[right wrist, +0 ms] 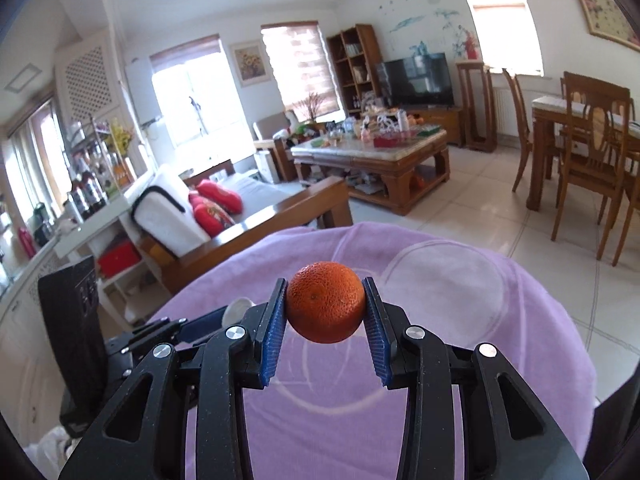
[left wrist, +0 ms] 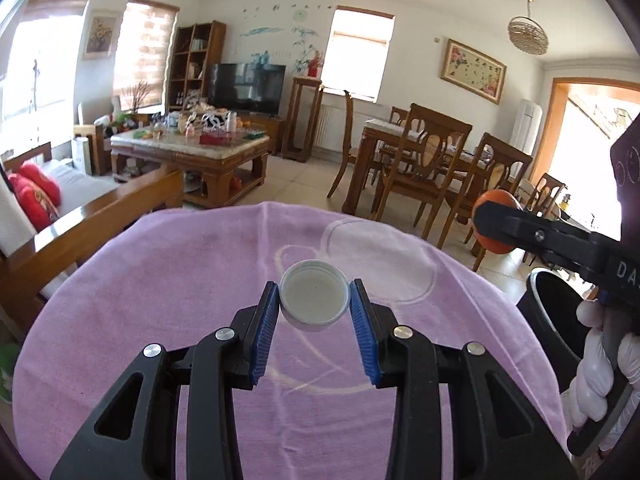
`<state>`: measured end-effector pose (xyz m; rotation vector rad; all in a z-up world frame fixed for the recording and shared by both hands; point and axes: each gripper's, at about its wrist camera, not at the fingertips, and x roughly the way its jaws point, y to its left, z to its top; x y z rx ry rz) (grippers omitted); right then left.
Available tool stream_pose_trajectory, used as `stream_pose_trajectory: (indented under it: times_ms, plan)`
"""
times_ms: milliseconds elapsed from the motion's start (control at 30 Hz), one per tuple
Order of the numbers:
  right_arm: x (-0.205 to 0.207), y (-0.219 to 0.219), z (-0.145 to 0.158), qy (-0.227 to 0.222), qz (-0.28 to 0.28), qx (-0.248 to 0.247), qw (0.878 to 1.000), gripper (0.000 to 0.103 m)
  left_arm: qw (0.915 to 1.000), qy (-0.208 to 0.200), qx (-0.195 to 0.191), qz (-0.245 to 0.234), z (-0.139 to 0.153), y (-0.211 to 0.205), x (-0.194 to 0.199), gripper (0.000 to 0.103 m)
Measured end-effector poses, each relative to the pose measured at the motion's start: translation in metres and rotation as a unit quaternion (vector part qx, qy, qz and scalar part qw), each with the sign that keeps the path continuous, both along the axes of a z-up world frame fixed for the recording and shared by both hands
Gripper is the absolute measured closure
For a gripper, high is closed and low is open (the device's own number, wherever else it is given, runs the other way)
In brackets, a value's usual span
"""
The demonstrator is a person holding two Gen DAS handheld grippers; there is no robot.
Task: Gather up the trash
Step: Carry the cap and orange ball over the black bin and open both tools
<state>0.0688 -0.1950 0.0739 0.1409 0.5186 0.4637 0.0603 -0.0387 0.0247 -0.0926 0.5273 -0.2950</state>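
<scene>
Carrying is the step in hand, I judge: my left gripper [left wrist: 314, 300] is clenched on a white bottle cap [left wrist: 314, 298] at frame centre, lifted above the purple-clothed worktop [left wrist: 160, 280], while my right gripper [right wrist: 325, 304] grips an orange [right wrist: 325, 302]. Next I must swing both over the black bin [left wrist: 552, 312] at the left view's right edge and release.

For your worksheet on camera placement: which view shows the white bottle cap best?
The left wrist view: the white bottle cap sits centred, open side towards the camera, between the left tongs above the purple cloth. The right wrist view shows only a whitish sliver behind its tongs.
</scene>
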Motion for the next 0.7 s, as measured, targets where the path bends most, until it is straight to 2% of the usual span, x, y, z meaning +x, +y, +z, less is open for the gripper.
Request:
stream_pose_trajectory:
  times_ms: [133,267,467,700]
  plan:
    - [-0.056,-0.070,0.015,-0.043,-0.058,0.018,0.997,0.066,0.9982,-0.020,-0.017,-0.053,0.024,-0.045,-0.019,0.067]
    - [-0.103,-0.141,0.020,-0.065,-0.109,0.037,0.991,0.066,0.9942,-0.042,-0.011,-0.098,0.041,-0.100,-0.035,0.067]
    - [-0.151,-0.238,0.014,-0.075,-0.176,0.058,0.980,0.066,0.9858,-0.040,-0.021,-0.162,0.040,-0.175,-0.045,0.067]
    - [-0.187,-0.330,-0.015,-0.059,-0.238,0.068,0.967,0.066,0.9729,-0.010,-0.029,-0.229,0.021,-0.254,-0.047,0.067]
